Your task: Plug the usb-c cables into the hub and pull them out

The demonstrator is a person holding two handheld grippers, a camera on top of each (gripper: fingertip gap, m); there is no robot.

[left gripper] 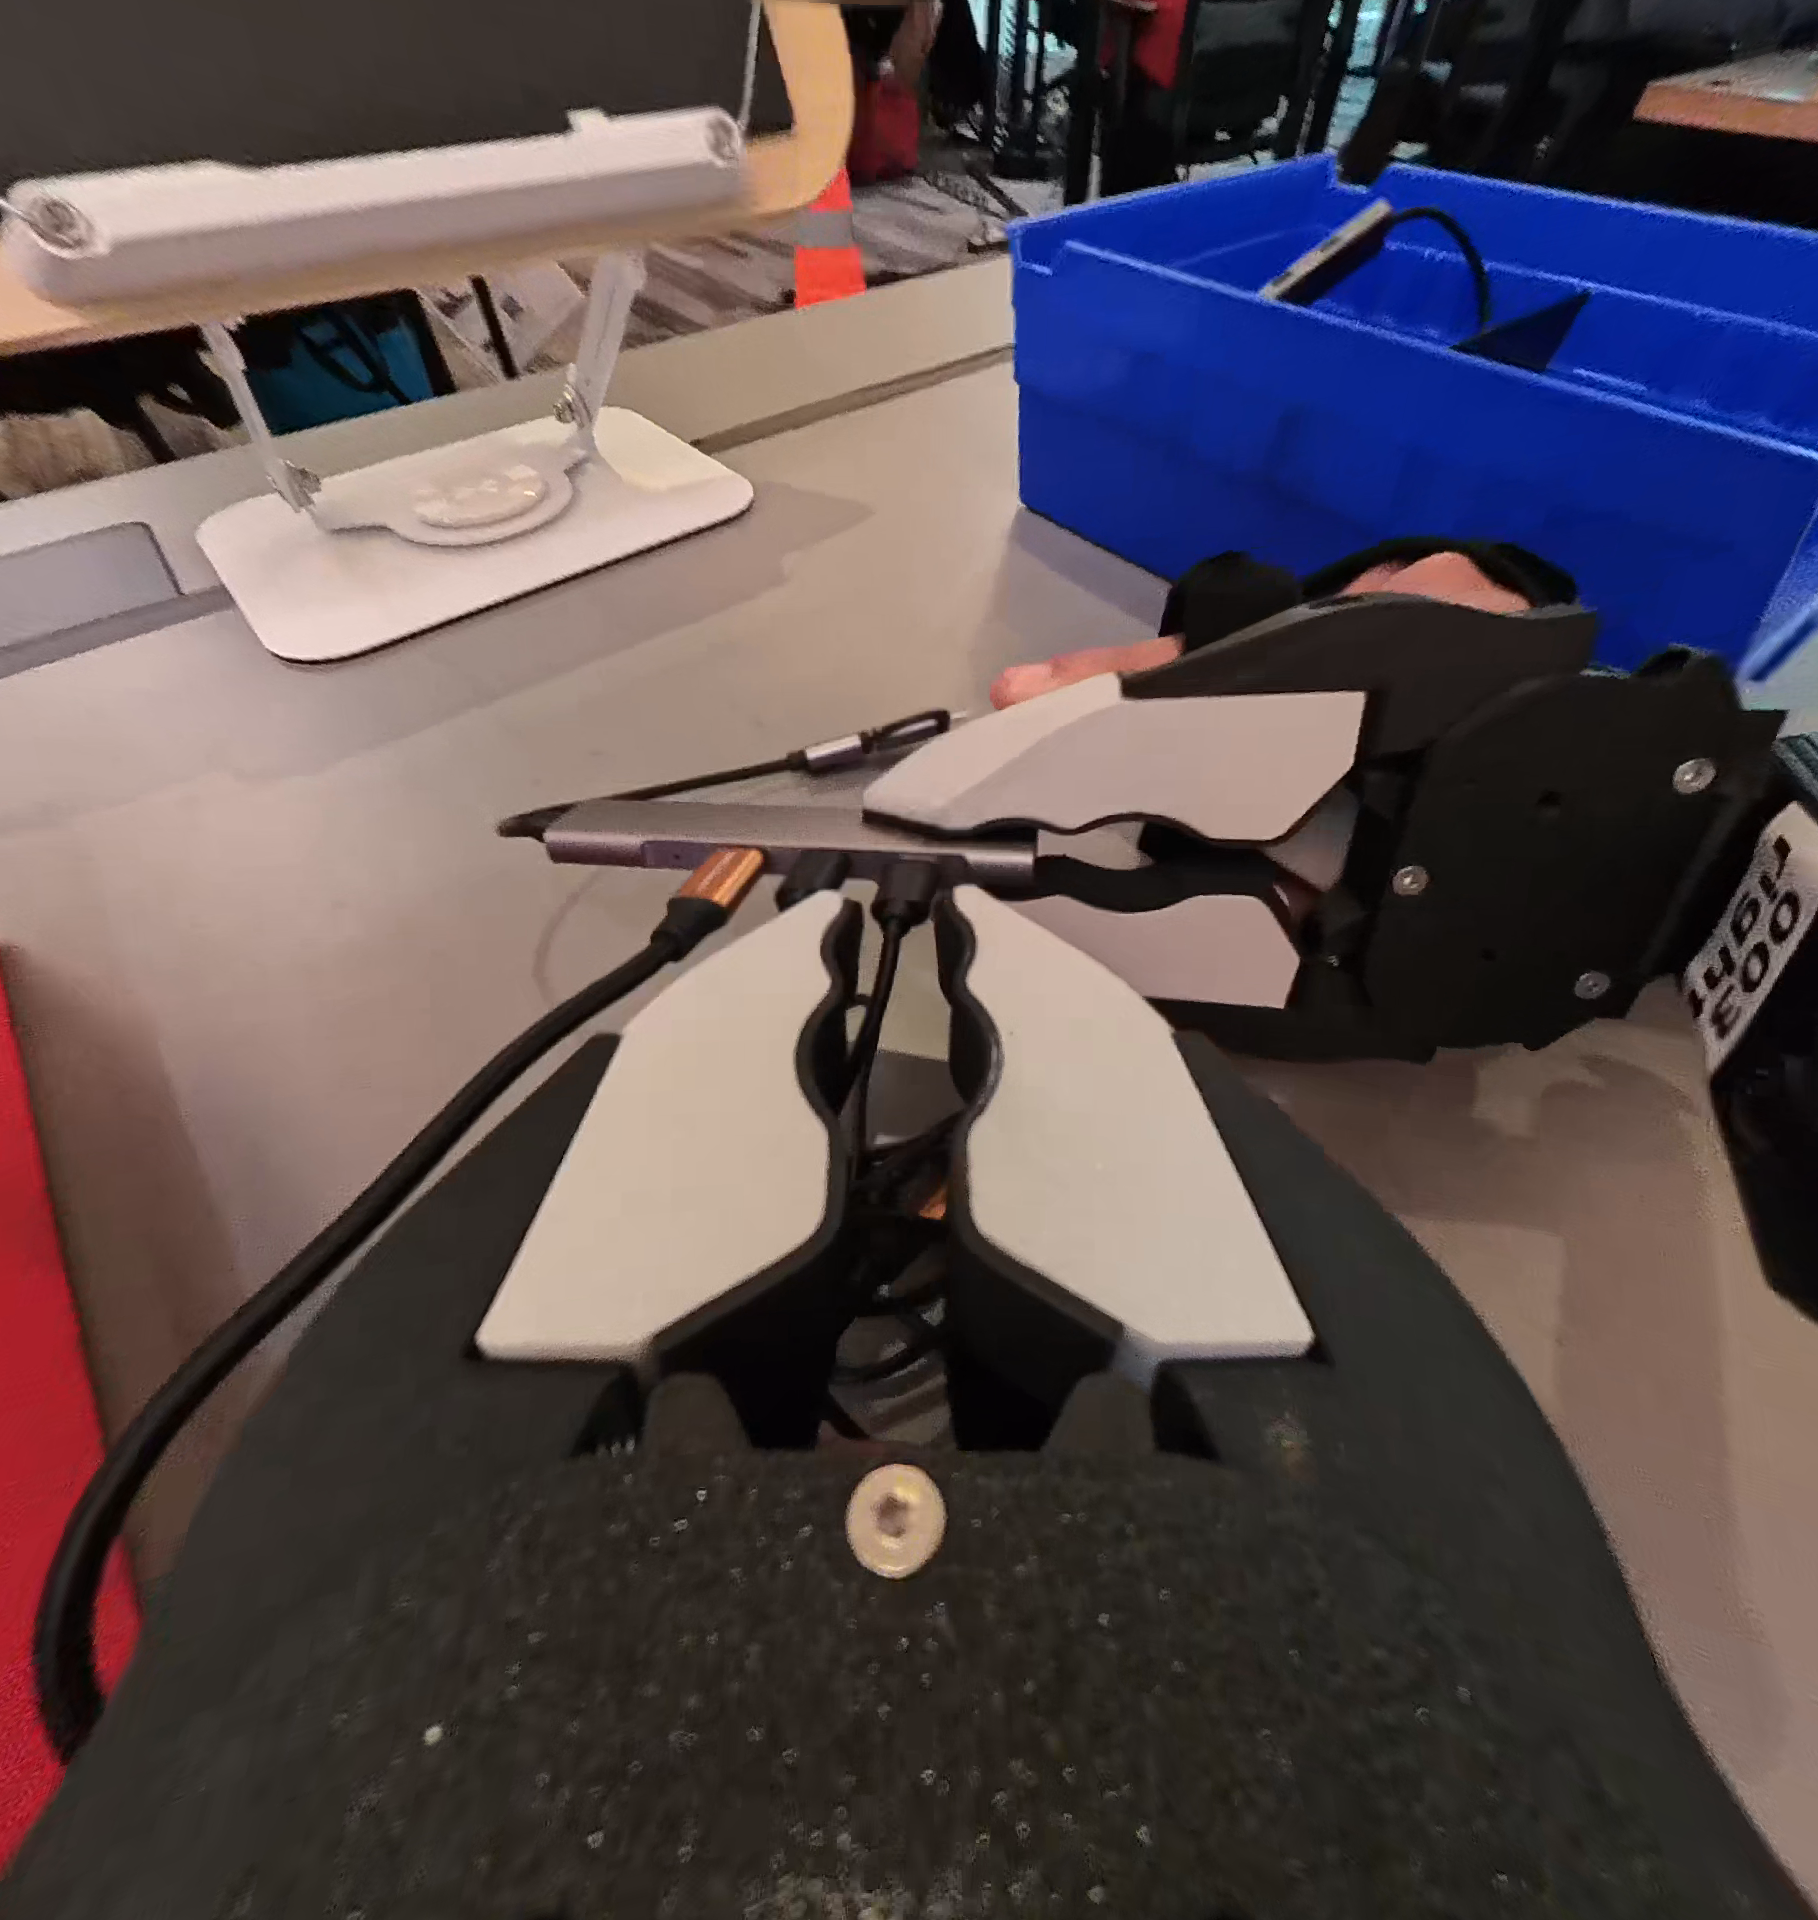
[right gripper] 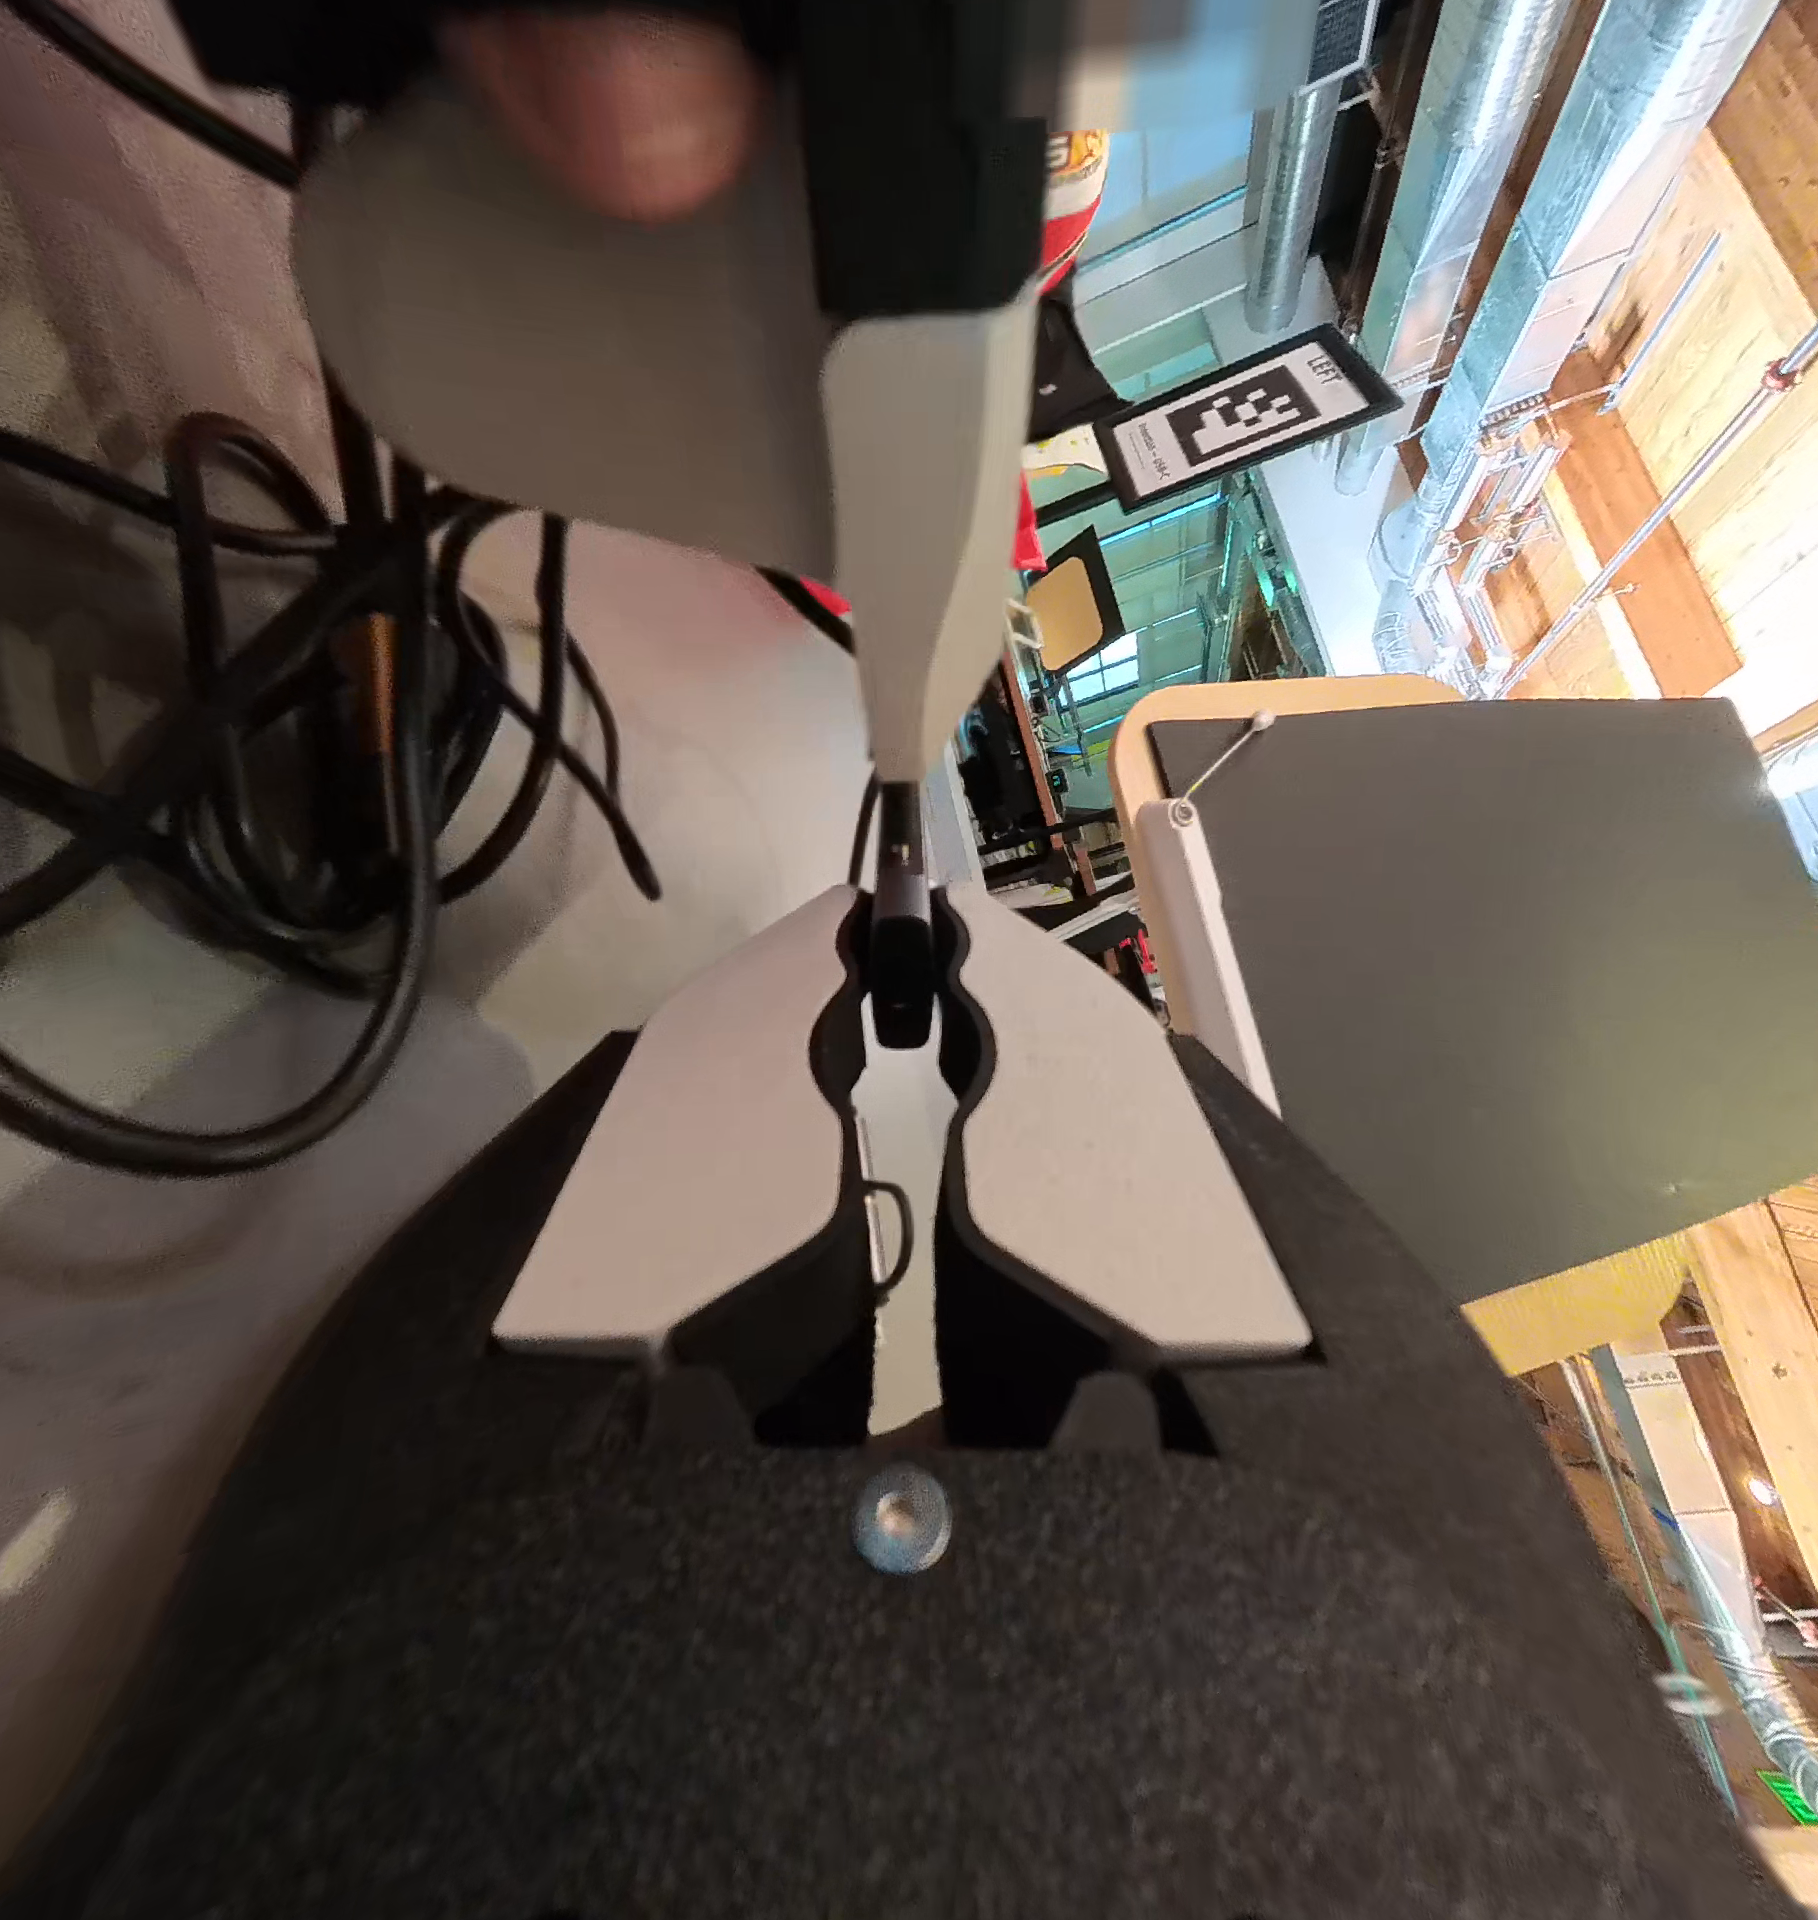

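Both tongs at the hub
Right tongs (left gripper: 946, 821) clench the hub (left gripper: 739, 826); left tongs (left gripper: 897, 914) pinch a plugged cable (left gripper: 889, 966). Blue bin (left gripper: 1404, 416) and stand (left gripper: 448, 520) sit behind on the bench (left gripper: 469, 748).

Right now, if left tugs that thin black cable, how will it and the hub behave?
Thin black cable curves loosely, so probably floppy; pull by its plug. The hub looks slim and light, likely following the tug unless the right gripper, closed on its end, resists.

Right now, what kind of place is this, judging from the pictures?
Probably a workshop or lab in an open office: a grey work table with a blue parts bin, bare ceiling ducts, and a printed marker sign.
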